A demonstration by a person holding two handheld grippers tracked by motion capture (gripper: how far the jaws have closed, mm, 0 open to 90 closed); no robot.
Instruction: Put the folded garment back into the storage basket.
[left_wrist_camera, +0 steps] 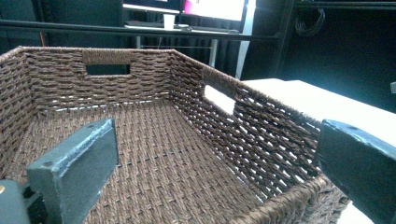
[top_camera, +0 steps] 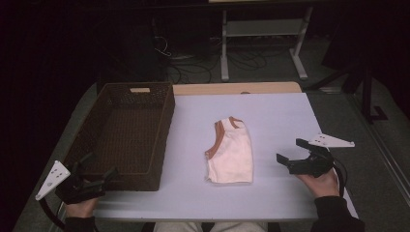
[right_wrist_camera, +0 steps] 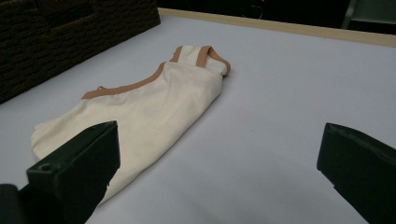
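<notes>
Garment (top_camera: 230,153) handling is the work at hand, judging by how things are lying: 1 folded cream top with tan trim is resting flat on the table (top_camera: 270,193), just ahead and to the left of the right gripper (top_camera: 290,151), and well to the right of the left gripper (top_camera: 99,166). Both grippers are standing wide, with nothing between their jaws. In the right gripper view the top (right_wrist_camera: 154,107) is lying just beyond the left jaw, its near hem closest and its neckline farthest away.

To do the pickup well, the right gripper is probably best brought in low over the near folded edge, so the lower jaw is sliding under every layer rather than pinching just the top one; grabbing too shallow is risking the fold opening on the lift. A bite on the thick folded side, near the middle, is likely to be keeping the bundle together.

The left gripper is hovering at the near corner of the basket (top_camera: 167,121), looking into its bare woven floor (left_wrist_camera: 154,154). It could be steadying the basket rim, or supporting the far end of the top as it is travelling across.

Count: 1 top, 1 basket, 2 grippers, 1 table.
</notes>
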